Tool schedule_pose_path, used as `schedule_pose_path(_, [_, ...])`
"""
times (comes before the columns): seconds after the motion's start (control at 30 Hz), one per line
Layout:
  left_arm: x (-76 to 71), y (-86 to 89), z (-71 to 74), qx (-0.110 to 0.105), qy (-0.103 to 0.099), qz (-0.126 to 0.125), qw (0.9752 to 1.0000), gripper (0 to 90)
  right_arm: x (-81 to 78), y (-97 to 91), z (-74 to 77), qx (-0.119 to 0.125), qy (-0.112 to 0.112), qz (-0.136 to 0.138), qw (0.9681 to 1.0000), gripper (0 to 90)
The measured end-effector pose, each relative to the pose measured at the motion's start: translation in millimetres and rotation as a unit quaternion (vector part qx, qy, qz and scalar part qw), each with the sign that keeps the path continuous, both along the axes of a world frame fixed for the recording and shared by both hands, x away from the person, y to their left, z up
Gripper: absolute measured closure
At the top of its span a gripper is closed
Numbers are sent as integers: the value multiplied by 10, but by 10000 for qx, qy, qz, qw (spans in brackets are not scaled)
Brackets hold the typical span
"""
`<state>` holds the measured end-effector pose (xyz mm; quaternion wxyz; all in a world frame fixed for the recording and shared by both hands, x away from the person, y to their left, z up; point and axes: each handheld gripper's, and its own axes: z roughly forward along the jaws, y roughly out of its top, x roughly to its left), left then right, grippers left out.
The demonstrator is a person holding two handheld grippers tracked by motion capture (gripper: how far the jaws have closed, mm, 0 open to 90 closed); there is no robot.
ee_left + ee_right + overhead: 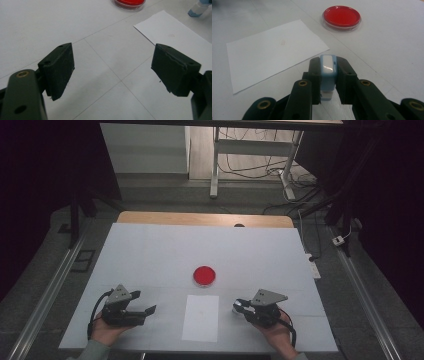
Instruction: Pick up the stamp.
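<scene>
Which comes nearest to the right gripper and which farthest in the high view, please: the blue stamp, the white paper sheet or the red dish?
1. Blue stamp: clamped between the right gripper's jaws.
2. White paper sheet: on the table just beside the jaws, toward the left gripper.
3. Red dish: farther up the table, beyond the sheet.

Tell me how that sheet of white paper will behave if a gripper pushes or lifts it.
The sheet of white paper lies flat and thin on the table, so it would probably slide or buckle when pushed. Lifted by one edge it would likely droop. Its edge sits flush, so pinching it looks awkward.
</scene>
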<state>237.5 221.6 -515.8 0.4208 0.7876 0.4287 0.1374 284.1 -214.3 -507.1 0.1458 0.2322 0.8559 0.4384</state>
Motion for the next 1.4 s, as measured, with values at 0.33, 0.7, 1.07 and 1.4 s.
schedule_pose_path(0.33, [-2,1,-3,23,2,-4,10000,191,-5,-39,34,208,-76,-99,9997,749])
schedule_pose_path(0.7, [-1,2,-8,46,-12,8,10000,190,-18,-71,67,401,-182,-180,9989,749])
schedule_pose_path(1.07, [2,-7,-7,56,-44,31,10000,191,-3,-121,126,725,-191,-305,9967,749])
schedule_pose_path(1.4, [5,-11,-10,76,-60,61,9999,191,31,-102,201,924,-190,-313,9950,750])
